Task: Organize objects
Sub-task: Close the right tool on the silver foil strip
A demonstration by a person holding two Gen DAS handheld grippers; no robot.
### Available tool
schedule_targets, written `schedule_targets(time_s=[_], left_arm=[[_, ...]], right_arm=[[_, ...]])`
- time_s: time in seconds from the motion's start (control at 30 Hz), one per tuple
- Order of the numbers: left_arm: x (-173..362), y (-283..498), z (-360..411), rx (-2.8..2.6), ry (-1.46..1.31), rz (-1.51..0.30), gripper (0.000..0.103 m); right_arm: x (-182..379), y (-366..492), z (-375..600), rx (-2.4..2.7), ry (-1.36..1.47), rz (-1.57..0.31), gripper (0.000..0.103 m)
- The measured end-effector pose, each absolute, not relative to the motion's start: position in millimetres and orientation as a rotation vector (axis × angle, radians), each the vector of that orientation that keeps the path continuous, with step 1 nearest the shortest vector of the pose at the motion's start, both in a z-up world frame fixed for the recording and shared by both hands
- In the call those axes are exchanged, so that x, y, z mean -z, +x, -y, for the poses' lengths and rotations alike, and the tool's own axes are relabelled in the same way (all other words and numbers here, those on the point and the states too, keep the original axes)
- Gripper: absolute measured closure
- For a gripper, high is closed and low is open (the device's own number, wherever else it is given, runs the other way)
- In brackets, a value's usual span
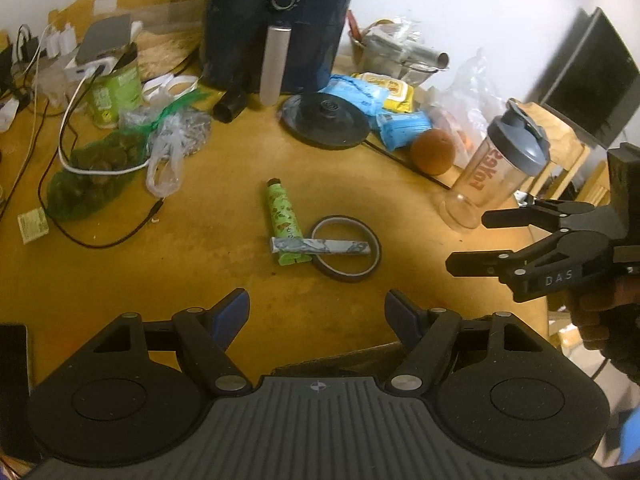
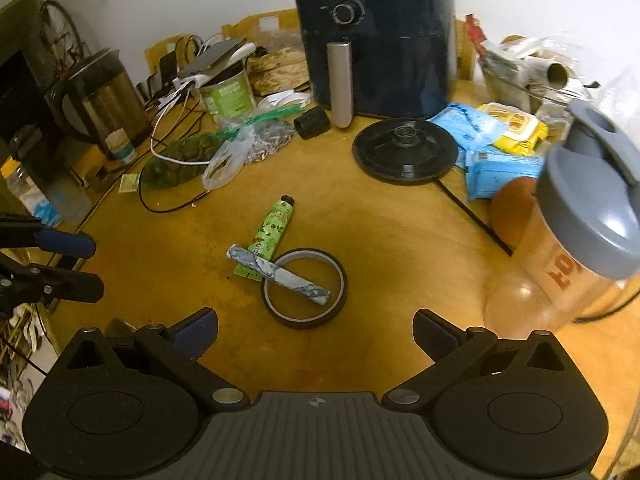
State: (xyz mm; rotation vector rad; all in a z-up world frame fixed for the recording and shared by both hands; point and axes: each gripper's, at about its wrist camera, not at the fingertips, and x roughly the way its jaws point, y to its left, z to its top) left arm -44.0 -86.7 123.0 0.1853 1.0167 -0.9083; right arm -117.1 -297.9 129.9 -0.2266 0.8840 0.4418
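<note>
Nearest the left wrist camera, the left gripper [image 1: 318, 308] hovers over the yellow desk [image 1: 208, 280] with its blue-padded fingers [image 1: 230, 312] spread wide and nothing between them. In the right wrist view the right gripper [image 2: 316, 330] is likewise held apart and empty, its fingers [image 2: 196, 332] above bare desk.

Just beyond both, near the desk's middle, lies a small cluster. A dark tape ring [image 1: 346, 248] lies flat; a grey-blue marbled stick [image 1: 320, 246] rests across its rim, one end inside the ring's opening, the other overlapping the crimped end of a green tube [image 1: 283, 218]. The tube lies flat, its black cap pointing toward 12 o'clock.

At 3 o'clock in the left view the right gripper appears side-on, fingers parted, near a clear shaker bottle [image 1: 496, 168] with a grey lid, standing by the desk's edge. Behind the bottle sits an orange [image 1: 433, 152], touching blue packets [image 1: 402, 128] and beside a yellow pack [image 1: 396, 94].

At 12 o'clock a round black kettle base [image 1: 325, 120] lies flat, and behind it stands a dark air fryer [image 1: 280, 20] with a silver handle. At 10 o'clock are a green net bag [image 1: 92, 172], a clear plastic bag [image 1: 176, 140], a green can [image 1: 116, 92] and white cables. In the right view a steel kettle [image 2: 100, 100] stands at 10 o'clock.
</note>
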Motion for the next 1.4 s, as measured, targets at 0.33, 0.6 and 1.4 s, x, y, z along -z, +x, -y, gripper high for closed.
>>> schedule_targets(time_s=[0.33,0.6,1.4], left_arm=[[-123,-43,78,0.851,0.161,-1.046,0.029],[-121,-41,68,0.8,0.135,-1.068,0.029],[-113,-38,43,0.71,0.092,-1.107,0.029]], right_arm=[[-109,-92,280,-0.591,-0.326,-0.874,0.008],[-92,-71,256,-0.686,-0.399,-0.877,0.024],[-46,-28,212,-0.828,-0.506,-0.936,0.075]])
